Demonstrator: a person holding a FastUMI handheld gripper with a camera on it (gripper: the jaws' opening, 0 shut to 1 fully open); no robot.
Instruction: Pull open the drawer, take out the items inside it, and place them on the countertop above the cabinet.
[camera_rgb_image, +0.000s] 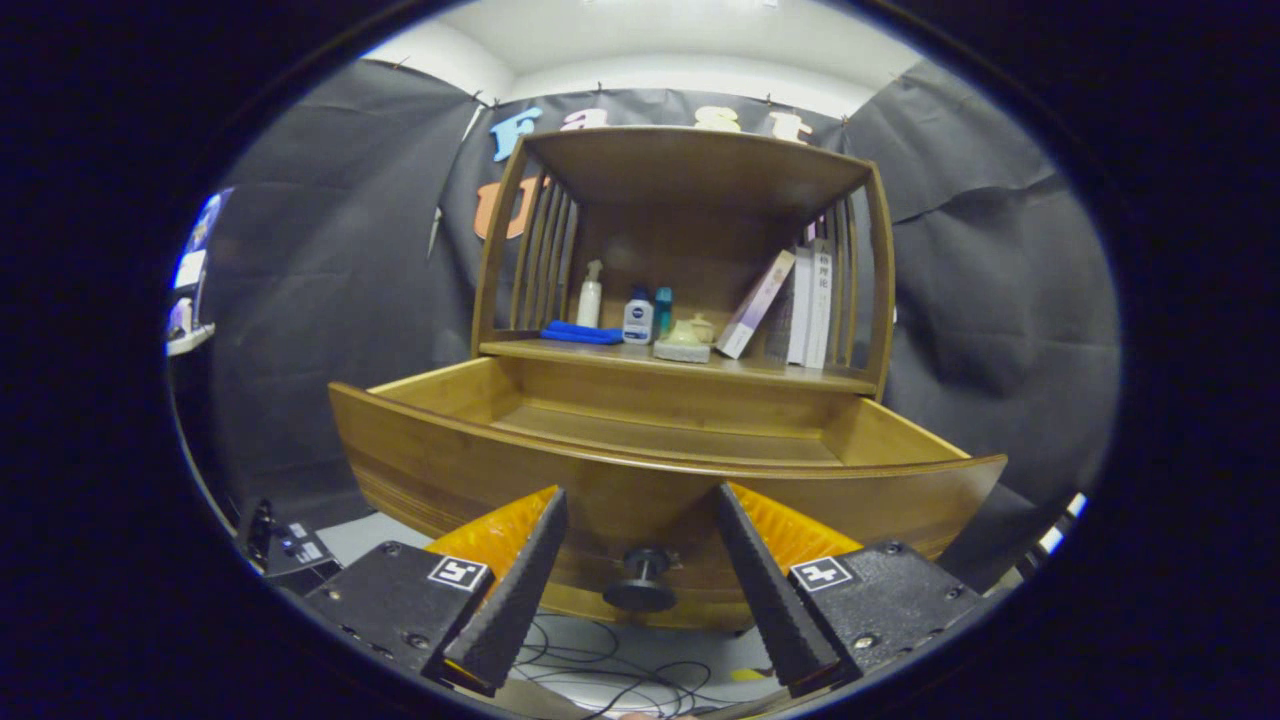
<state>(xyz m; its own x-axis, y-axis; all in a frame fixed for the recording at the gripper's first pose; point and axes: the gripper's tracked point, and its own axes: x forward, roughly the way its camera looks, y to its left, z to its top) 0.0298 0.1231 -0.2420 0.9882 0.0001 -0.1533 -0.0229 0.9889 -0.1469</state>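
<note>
Wooden cabinet (690, 190): open shelf above, countertop (760, 372) carrying a blue cloth (582, 332), bottles (638, 316), a small block (682, 350) and leaning books (800, 305).
Drawer (660, 470): pulled well out toward the gripper; its visible floor looks bare, the near part hidden behind the front panel.
Gripper (640, 510): fingers spread apart, holding nothing, the knob (640, 580) between them and untouched.
Step advice: lift over the drawer front, look down inside, and keep the fingers wide before reaching for any item.
</note>
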